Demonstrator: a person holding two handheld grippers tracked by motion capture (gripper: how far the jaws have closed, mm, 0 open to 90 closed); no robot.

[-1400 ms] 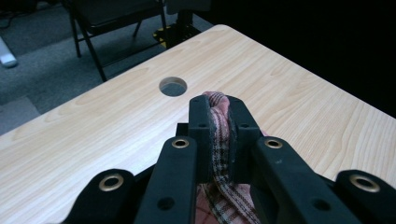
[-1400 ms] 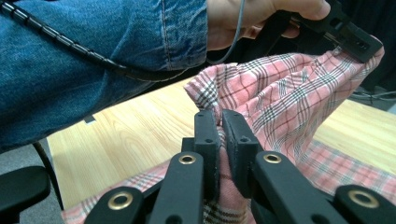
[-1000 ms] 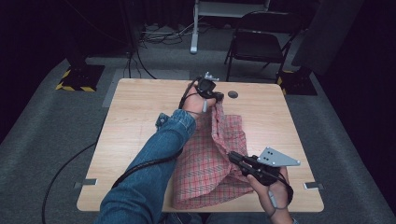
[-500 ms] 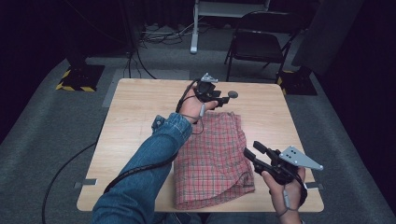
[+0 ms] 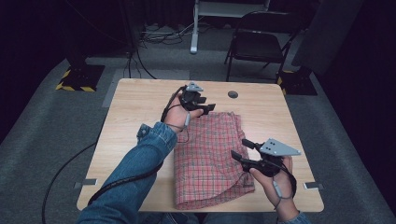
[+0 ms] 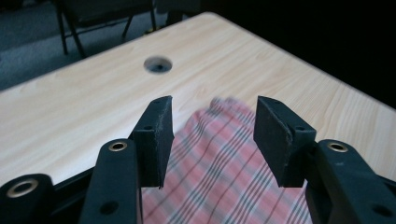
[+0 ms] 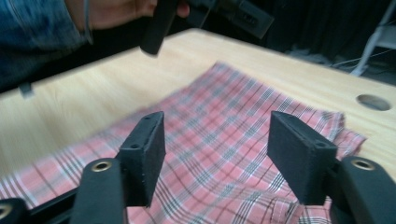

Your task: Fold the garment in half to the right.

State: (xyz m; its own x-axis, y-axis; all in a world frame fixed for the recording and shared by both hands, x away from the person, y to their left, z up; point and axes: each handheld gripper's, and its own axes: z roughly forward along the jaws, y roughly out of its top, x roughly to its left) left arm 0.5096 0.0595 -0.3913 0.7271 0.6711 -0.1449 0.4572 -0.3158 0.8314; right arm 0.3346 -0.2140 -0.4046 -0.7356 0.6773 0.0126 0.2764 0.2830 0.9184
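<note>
A red plaid cloth (image 5: 210,158) lies folded and flat on the wooden table (image 5: 135,107), reaching from the middle to the near edge. My left gripper (image 5: 208,103) hovers over the cloth's far left corner, jaws apart after just opening. Nothing is between the jaws of the left gripper (image 6: 212,126), and the cloth (image 6: 224,177) lies beneath them. My right gripper (image 5: 239,148) stands at the cloth's right edge; its jaws have also just been opening and are empty. Seen from the right gripper (image 7: 217,140), the cloth (image 7: 219,121) spreads below, with the left gripper (image 7: 159,23) beyond it.
A round hole (image 5: 232,94) sits in the table near the far edge, right of the left gripper. A folding chair (image 5: 254,46) stands on the floor behind the table. A black cable (image 5: 121,182) trails under the denim sleeve and off the near left edge.
Both grippers have opened and let go of the cloth. It was held up and bunched between them; it has now dropped flat onto the table.
</note>
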